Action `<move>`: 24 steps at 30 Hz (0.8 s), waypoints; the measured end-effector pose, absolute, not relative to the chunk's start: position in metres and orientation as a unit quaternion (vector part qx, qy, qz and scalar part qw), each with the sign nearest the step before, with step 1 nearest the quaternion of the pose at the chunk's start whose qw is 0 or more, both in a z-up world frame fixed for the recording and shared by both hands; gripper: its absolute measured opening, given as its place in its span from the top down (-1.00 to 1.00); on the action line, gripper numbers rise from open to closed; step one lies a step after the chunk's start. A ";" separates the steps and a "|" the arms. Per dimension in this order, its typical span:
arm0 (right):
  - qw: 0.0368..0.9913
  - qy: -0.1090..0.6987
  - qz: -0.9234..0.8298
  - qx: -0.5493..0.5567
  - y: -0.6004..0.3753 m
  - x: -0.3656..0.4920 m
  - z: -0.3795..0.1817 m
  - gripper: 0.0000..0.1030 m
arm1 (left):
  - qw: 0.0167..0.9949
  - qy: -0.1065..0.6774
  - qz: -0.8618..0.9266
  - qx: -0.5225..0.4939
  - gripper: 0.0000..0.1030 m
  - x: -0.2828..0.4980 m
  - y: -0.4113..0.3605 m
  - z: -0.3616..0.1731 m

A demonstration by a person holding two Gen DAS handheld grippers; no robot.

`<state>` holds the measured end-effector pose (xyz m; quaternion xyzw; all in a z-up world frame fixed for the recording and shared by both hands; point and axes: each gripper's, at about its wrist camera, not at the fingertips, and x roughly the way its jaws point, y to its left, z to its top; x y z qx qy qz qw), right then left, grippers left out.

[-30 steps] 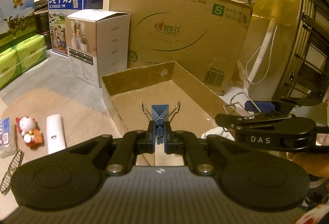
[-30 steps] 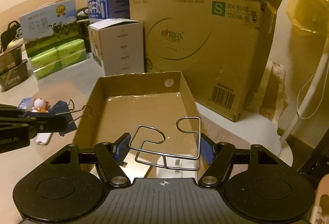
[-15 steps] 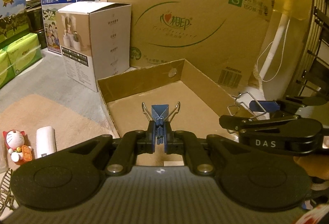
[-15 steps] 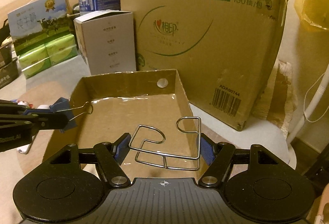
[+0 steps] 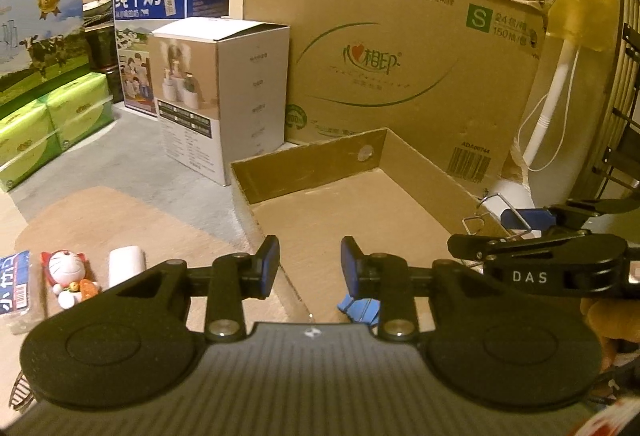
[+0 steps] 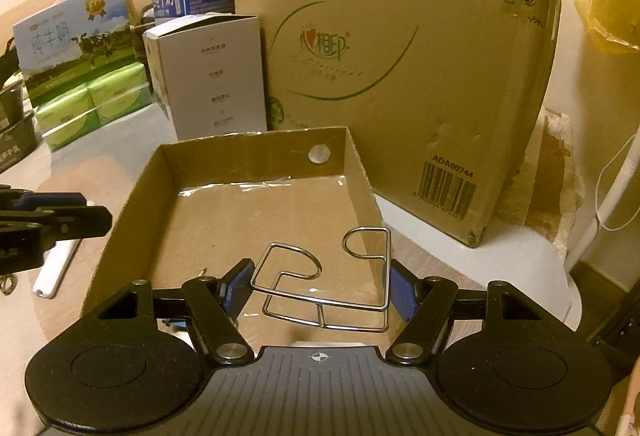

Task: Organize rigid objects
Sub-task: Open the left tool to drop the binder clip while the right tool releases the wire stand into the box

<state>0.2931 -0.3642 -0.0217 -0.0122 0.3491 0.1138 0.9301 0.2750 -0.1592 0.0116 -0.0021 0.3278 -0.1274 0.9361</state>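
My left gripper (image 5: 309, 264) hovers over the near end of the shallow cardboard tray (image 5: 316, 164). Its jaws are opening and nothing is between them. The blue binder clip (image 5: 362, 310) lies just below its right finger, on the tray floor, partly hidden by the gripper body. My right gripper (image 6: 320, 290) is shut on a bent wire holder (image 6: 320, 301), held level above the near right part of the tray (image 6: 248, 152). In the left wrist view the right gripper (image 5: 500, 232) shows side-on at the right with the wire in it.
A tall cardboard box (image 5: 400, 56) stands behind the tray, and a white carton (image 5: 224, 96) to its left. Milk boxes and green tissue packs (image 5: 52, 124) line the far left. A cat figurine (image 5: 68, 276) and a white tube (image 5: 126, 264) lie left of the tray. A white fan pole (image 5: 548, 104) rises at the right.
The left jaws have parted and the blue binder clip has dropped from them into the tray. Both grippers came closer to the tray; the right one still holds the wire holder.
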 end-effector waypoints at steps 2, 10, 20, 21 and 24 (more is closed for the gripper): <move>0.930 0.349 0.114 -0.013 -0.363 0.293 -0.020 -0.35 | 0.936 0.327 -0.129 -0.002 0.44 0.273 -0.158 0.013; 0.930 0.350 0.115 -0.013 -0.359 0.296 -0.018 -0.35 | 0.936 0.328 -0.131 -0.007 0.44 0.271 -0.156 0.014; 0.933 0.339 0.122 0.019 -0.361 0.304 -0.022 -0.39 | 0.934 0.335 -0.125 -0.011 0.37 0.269 -0.149 0.009; 0.934 0.337 0.117 0.021 -0.361 0.304 -0.022 -0.43 | 0.934 0.336 -0.123 -0.011 0.35 0.268 -0.148 0.008; 0.936 0.331 0.115 0.028 -0.365 0.298 -0.019 -0.59 | 0.933 0.338 -0.119 -0.010 0.17 0.264 -0.145 0.007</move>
